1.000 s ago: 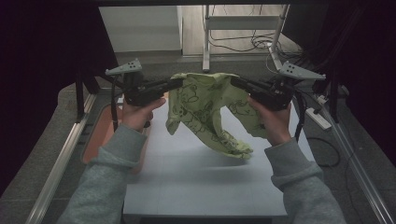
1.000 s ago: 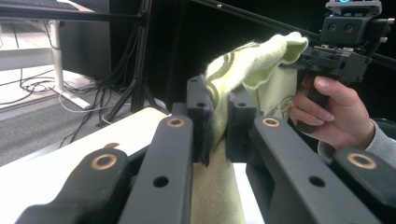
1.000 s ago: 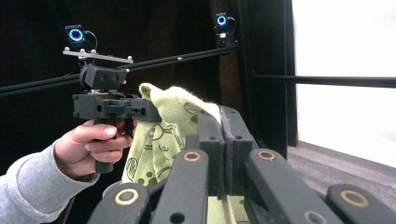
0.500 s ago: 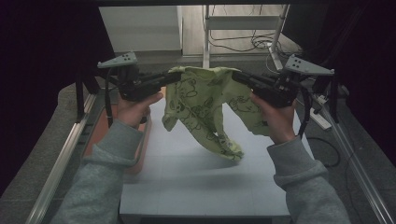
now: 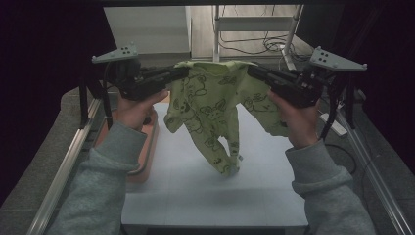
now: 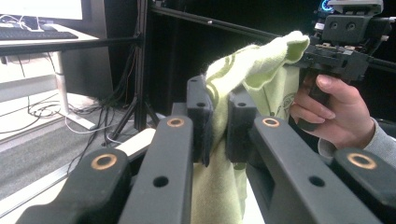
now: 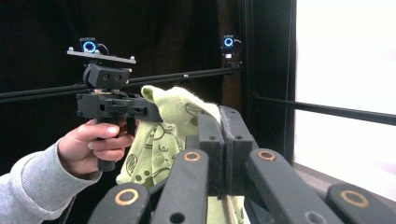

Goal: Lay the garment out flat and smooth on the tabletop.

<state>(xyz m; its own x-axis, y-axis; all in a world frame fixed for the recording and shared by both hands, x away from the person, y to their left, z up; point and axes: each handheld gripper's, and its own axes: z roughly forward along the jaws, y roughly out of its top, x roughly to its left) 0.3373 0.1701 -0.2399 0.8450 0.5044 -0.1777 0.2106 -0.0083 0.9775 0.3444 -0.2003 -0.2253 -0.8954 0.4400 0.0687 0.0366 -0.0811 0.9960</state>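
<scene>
Both grippers are up off the table, a green garment [image 5: 215, 105] strung between them. It is a small pale-green baby suit printed with dark cartoon figures, and it hangs in the air above the white table top [image 5: 195, 191]. The left gripper [image 5: 183, 72] pinches the garment's upper edge on one side; in the left gripper view its two black jaws stand nearly together with a fold of green cloth [image 6: 219, 121] squeezed between the pads [image 6: 201, 116]. The right gripper [image 5: 252, 71] clamps the opposite upper edge; in the right gripper view its jaws [image 7: 223, 140] are pressed almost flat against each other, the cloth [image 7: 175, 109] bunched just beyond and below them. The top edge runs roughly level from one grip to the other. Below it the fabric drops in loose folds; one sleeve hangs near the left hand [image 5: 132, 110], another fold falls beside the right hand [image 5: 296, 120], and the legs trail down toward the middle of the table, the lowest end close to the surface; I cannot tell whether it touches. An orange-brown tray [image 5: 147, 156] sits at the table's left edge, under the left forearm, apart from the garment.
</scene>
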